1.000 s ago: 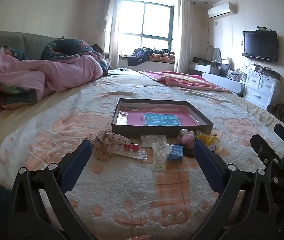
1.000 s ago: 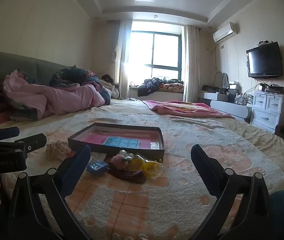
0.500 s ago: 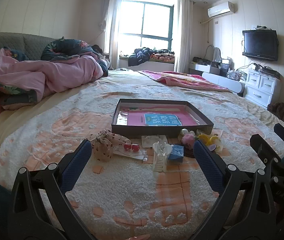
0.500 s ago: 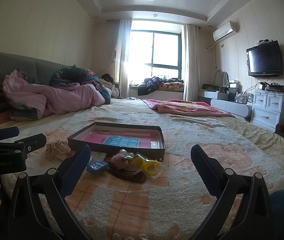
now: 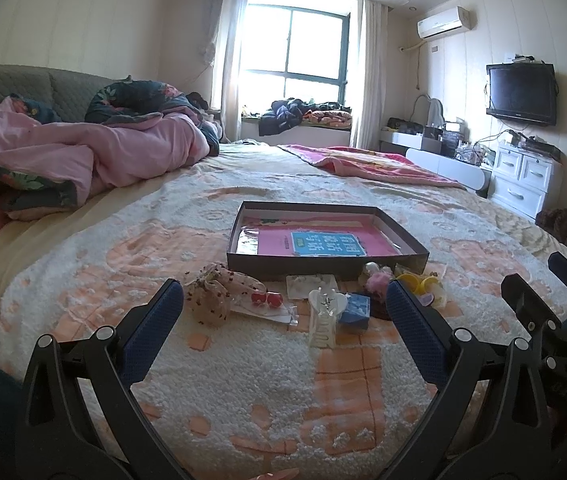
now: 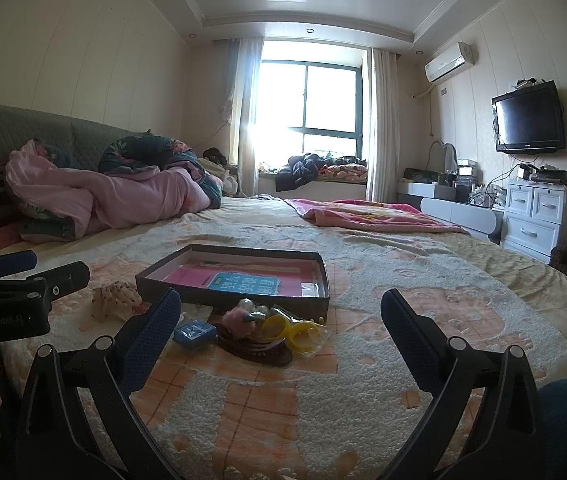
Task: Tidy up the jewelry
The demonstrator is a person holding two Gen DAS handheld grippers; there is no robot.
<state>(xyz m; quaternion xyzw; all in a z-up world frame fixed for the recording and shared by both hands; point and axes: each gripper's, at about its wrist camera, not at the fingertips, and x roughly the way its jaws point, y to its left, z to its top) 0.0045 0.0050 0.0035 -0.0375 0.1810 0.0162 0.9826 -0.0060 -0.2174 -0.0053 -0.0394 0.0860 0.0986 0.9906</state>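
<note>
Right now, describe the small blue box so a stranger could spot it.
On the bed, find the dark shallow tray. Just in front of its near wall lies a cluster of trinkets; the small blue box sits there beside the white holder, the only square blue item.

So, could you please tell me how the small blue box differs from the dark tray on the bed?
The small blue box is bright blue and compact; the dark tray is near black, wide and shallow. The box looks closed, while the tray is open-topped with a pink and blue sheet inside. The box lies among the trinkets; the tray sits behind them. Both rest on the bedspread.
</note>
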